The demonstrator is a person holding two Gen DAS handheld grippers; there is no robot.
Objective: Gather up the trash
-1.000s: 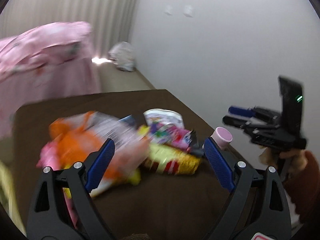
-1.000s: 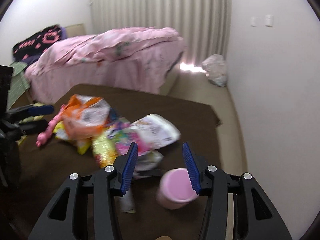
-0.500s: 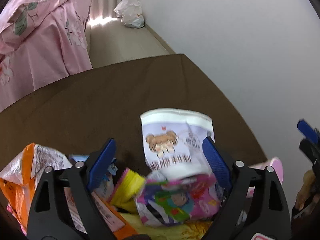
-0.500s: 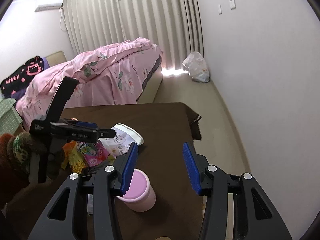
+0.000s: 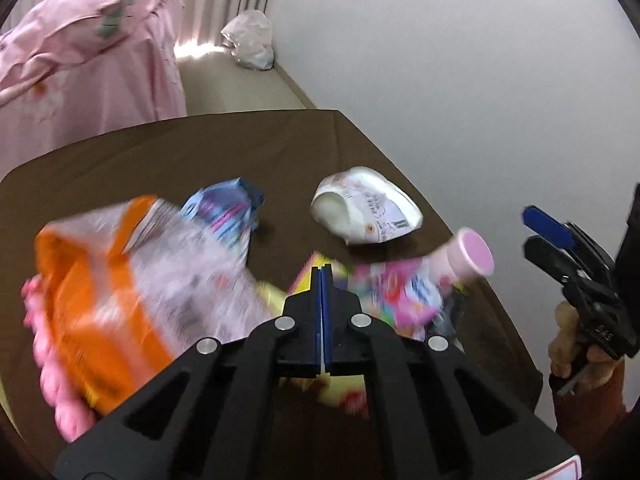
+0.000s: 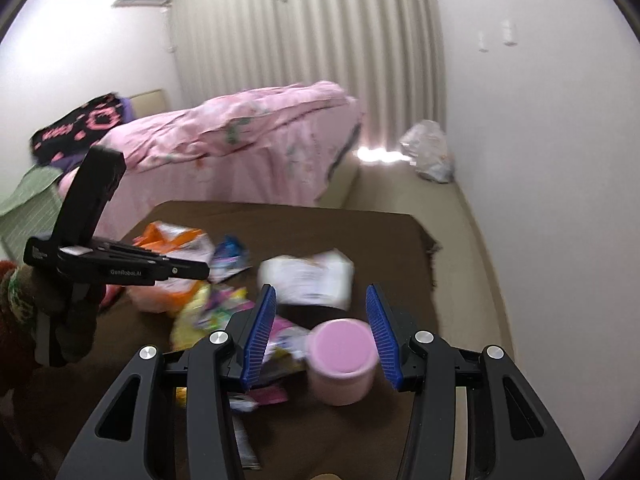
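Snack wrappers lie piled on a brown table: an orange and white bag, a blue wrapper, a white pouch, a pink wrapper and a yellow wrapper. My left gripper is shut above the pile; nothing shows between its pads. A pink cup stands between the blue pads of my open right gripper, which is apart from it. The cup and right gripper also show in the left wrist view.
A bed with a pink quilt stands beyond the table. A white plastic bag sits on the floor by the curtain. The wall runs close along the table's right side.
My left gripper has shut and pulled back above the pile. The right gripper has swung so that the pink cup now sits between its open pads.
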